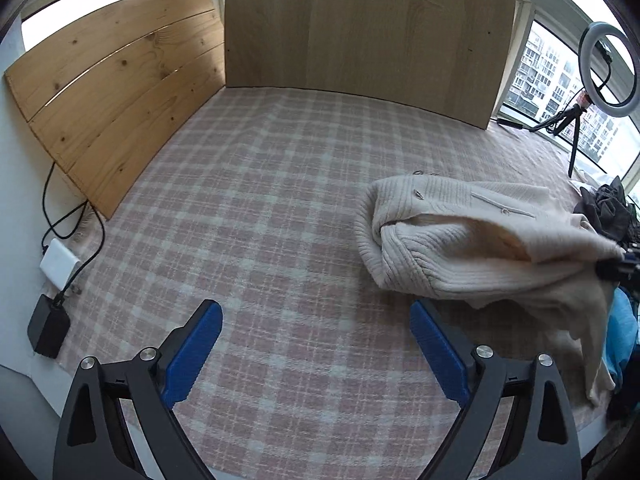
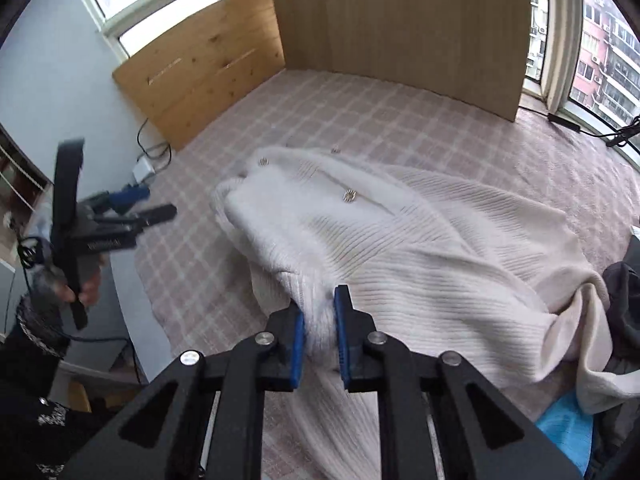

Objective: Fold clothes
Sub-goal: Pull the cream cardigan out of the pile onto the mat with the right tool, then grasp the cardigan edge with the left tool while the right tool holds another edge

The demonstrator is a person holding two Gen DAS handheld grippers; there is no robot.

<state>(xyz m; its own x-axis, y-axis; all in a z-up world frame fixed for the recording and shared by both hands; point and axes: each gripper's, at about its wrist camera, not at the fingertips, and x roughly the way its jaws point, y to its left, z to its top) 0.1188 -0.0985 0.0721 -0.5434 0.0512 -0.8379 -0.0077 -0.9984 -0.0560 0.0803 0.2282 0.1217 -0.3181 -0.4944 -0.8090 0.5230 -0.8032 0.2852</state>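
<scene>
Cream ribbed knit is pinched between the blue pads of my right gripper: its jaws are closed on a thick fold of the sweater. My left gripper stands with its jaws wide apart and nothing between them, only bare checked blanket ahead of it.

Location of the work item:
1. From the right jaws, the sweater spreads forward and to the right, crumpled, not yet flat.
2. From the left jaws, it lies ahead and well to the right, not touching them.
3. Small metal trims show on its upper face.

Handling, as I judge it:
1. Soft and limp; it will sag and bunch wherever unsupported.
2. Bulky rather than heavy; 1 grip lifts only a peak of cloth.
3. The ribbing gives the pads good purchase, so slipping is unlikely, but the knit stretches if pulled hard.

Recommended hold: take a hem or shoulder edge with the left jaws, opposite the right grip, so 2 points spread the cloth flat before folding.
</scene>
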